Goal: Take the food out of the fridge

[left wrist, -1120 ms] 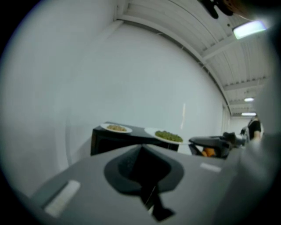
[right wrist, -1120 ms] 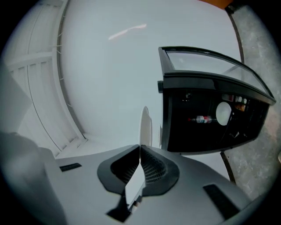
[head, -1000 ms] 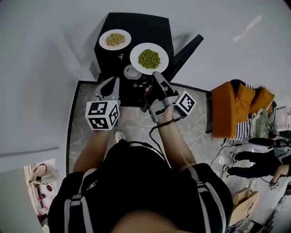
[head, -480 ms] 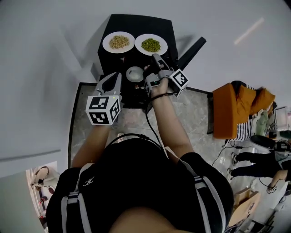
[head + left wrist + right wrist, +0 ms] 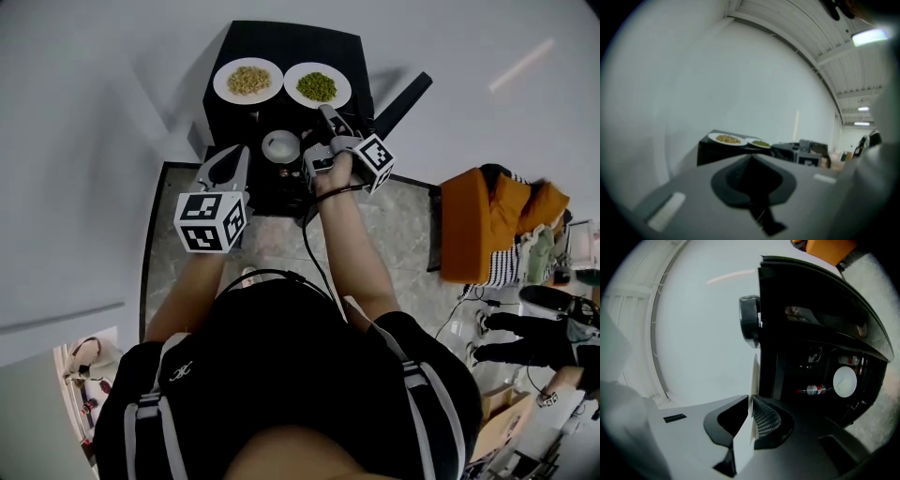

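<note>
1. Right gripper [image 5: 325, 116] — jaws pinched on the near rim of the pea plate [image 5: 317, 85]. The plate sits on top of the fridge [image 5: 281, 42], just beside the plate of yellow food [image 5: 247, 80].
2. Left gripper [image 5: 234, 159] — jaws pressed together, nothing in them, held before the open fridge.
3. White dish [image 5: 280, 146] is inside the fridge, below its top, between the two grippers, with a bottle [image 5: 813, 390] near it.
4. Likely next: release the rim, then fetch the dish. It lies down and left of the right gripper, and the free left gripper looks nearer.

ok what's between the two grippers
In the head view, a white dish in the open fridge shows between the left gripper and the right gripper, shut on the plate of peas.
</note>
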### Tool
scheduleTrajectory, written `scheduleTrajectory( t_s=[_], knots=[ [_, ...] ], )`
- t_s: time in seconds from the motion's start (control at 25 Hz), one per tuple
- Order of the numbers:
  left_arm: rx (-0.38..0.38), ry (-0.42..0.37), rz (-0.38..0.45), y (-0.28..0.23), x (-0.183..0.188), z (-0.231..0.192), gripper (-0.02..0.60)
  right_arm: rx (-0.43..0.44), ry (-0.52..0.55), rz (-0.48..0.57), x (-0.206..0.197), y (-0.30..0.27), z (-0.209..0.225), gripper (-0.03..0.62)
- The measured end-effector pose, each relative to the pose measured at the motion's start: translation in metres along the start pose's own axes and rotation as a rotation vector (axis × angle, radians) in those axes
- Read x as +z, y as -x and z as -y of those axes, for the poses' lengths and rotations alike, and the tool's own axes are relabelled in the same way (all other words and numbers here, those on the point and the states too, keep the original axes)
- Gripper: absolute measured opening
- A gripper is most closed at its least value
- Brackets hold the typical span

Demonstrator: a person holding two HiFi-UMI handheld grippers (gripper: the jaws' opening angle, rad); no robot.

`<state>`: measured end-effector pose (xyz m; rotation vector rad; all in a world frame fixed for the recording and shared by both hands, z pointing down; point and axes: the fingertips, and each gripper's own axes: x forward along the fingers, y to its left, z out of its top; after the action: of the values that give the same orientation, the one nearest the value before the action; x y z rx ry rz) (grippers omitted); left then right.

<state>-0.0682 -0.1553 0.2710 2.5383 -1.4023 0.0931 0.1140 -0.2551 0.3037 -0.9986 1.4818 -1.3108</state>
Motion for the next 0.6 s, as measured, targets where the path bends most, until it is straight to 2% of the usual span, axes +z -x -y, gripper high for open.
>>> scheduleTrajectory(
  t_s=[0.04,0.12,0.24,0.28,0.32,0.4,0.52,0.6],
  knots=[
    [-0.002,0.000,-0.001,-0.002,0.000,0.001,0.003,-0.002,0.016,0.001,0.001,0.001,-0.002,0.012],
    [-0.004,0.000,-0.002,-0.004,-0.001,0.004,0.003,0.016,0.039,-0.004,0.000,0.005,-0.008,0.064],
    [-0.007,0.001,0.000,-0.005,-0.001,0.009,0.003,0.050,0.131,-0.017,-0.006,0.021,-0.019,0.069],
    [-0.009,0.000,0.001,-0.005,-0.001,0.011,0.003,0.058,0.191,-0.024,-0.009,0.029,-0.022,0.051],
    [-0.011,-0.001,0.002,-0.006,-0.001,0.014,0.003,0.063,0.274,-0.033,-0.013,0.037,-0.025,0.002],
    [-0.016,-0.003,0.004,-0.006,0.000,0.019,0.002,0.035,0.538,-0.048,-0.021,0.051,-0.029,0.000],
    [-0.028,-0.010,0.005,-0.006,0.000,0.029,0.003,-0.091,1.023,-0.067,-0.032,0.067,-0.024,0.000],
    [-0.035,-0.020,0.008,-0.005,-0.002,0.036,0.003,-0.134,1.267,-0.072,-0.041,0.076,-0.027,0.000]
  ],
)
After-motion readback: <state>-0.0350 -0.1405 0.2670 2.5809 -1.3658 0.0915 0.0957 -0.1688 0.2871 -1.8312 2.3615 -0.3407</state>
